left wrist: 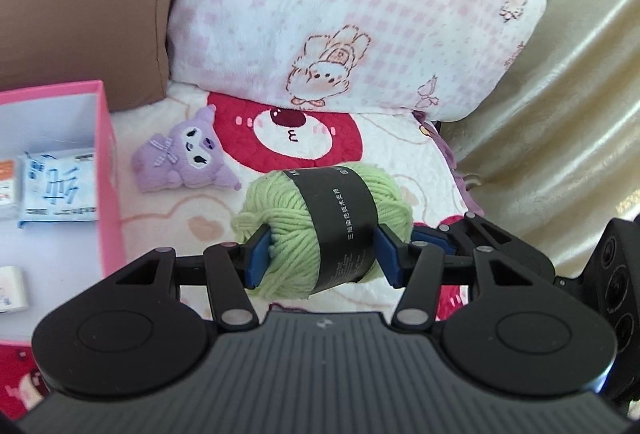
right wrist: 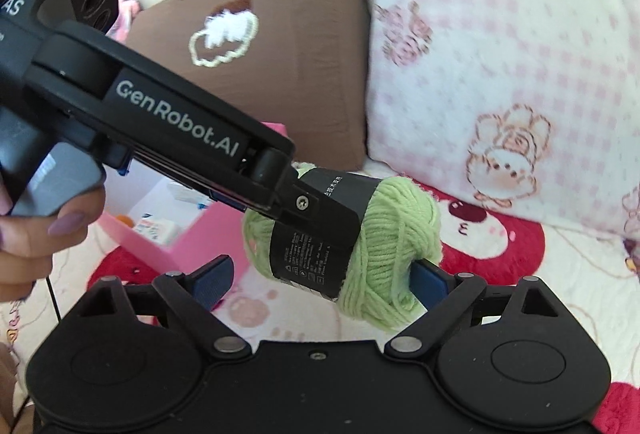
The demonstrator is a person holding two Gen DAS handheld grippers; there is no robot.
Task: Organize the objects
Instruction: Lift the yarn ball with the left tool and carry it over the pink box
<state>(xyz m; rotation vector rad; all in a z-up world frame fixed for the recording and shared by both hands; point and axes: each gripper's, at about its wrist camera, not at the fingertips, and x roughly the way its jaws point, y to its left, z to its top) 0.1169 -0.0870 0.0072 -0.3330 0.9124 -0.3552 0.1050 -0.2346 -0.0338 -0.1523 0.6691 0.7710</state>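
Note:
A green yarn ball [left wrist: 324, 230] with a black paper band is clamped between the blue pads of my left gripper [left wrist: 322, 254], held above the bedspread. In the right wrist view the same yarn ball [right wrist: 384, 254] hangs from the left gripper's fingers [right wrist: 304, 202], which come in from the upper left. My right gripper [right wrist: 320, 286] is open; its right pad [right wrist: 430, 284] touches or nearly touches the yarn, its left pad [right wrist: 212, 280] stands clear. A pink box [left wrist: 108, 170] with small packets inside sits at the left.
A purple plush toy [left wrist: 180, 154] lies on the quilted bedspread [left wrist: 180, 226] beside the box. A pink checked pillow [left wrist: 360, 14] and a brown cushion [left wrist: 88, 2] stand behind. A gold curtain [left wrist: 560, 114] hangs at the right. The pink box [right wrist: 200, 234] shows behind the left gripper.

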